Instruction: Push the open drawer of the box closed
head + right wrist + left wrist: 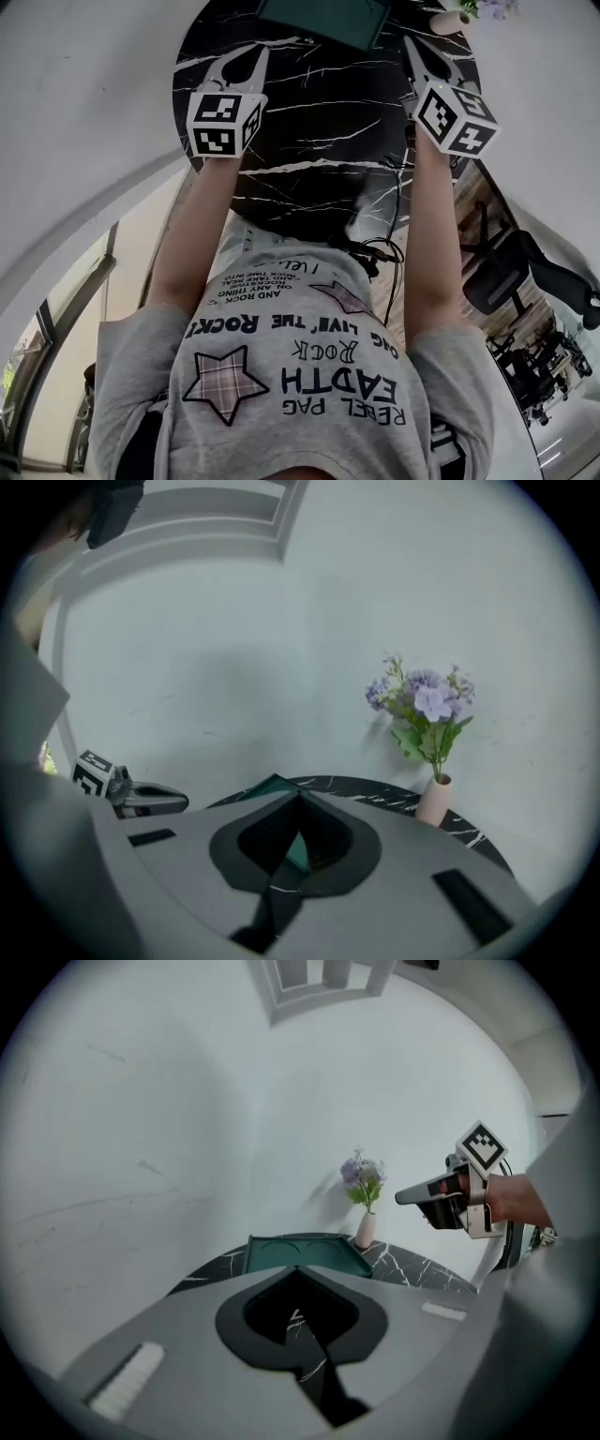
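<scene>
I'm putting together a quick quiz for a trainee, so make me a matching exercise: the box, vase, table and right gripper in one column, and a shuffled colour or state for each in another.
Things:
1. box
2. vase
3. table
4. right gripper

Descriptions:
A. black with white veins
B. jaws shut, nothing between them
C. dark green
D. pale pink, holding purple flowers

Pairs: 1-C, 2-D, 3-A, 4-B

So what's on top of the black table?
A green box at the far edge and a small pink vase of purple flowers beside it. The box's drawer can't be seen from here, and the arms cover part of the table.
</scene>
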`<state>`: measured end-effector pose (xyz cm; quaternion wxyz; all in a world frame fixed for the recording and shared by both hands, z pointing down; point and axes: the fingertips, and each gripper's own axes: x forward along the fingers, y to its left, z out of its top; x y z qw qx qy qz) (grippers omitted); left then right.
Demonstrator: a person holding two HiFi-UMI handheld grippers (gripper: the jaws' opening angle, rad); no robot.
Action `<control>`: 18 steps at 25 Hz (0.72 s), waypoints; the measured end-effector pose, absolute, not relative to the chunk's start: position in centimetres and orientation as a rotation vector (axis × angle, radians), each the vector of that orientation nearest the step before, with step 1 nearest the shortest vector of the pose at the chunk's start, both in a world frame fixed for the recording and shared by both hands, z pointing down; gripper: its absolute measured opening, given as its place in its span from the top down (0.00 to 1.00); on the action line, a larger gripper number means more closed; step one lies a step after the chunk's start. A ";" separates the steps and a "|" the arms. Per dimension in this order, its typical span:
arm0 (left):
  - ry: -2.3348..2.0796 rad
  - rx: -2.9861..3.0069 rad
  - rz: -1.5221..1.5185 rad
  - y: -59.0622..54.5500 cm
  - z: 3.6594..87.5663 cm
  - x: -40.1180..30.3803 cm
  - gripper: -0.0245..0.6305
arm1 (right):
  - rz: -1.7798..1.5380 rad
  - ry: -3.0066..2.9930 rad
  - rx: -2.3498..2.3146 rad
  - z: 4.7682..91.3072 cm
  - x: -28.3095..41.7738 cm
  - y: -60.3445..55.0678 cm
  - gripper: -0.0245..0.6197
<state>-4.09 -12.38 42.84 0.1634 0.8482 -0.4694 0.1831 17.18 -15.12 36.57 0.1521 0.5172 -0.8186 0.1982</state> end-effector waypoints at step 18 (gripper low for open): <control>-1.455 2.630 0.250 -5.9 27.1 -7.5 0.95 | 0.336 -2.629 1.531 20.6 16.2 -3.7 0.94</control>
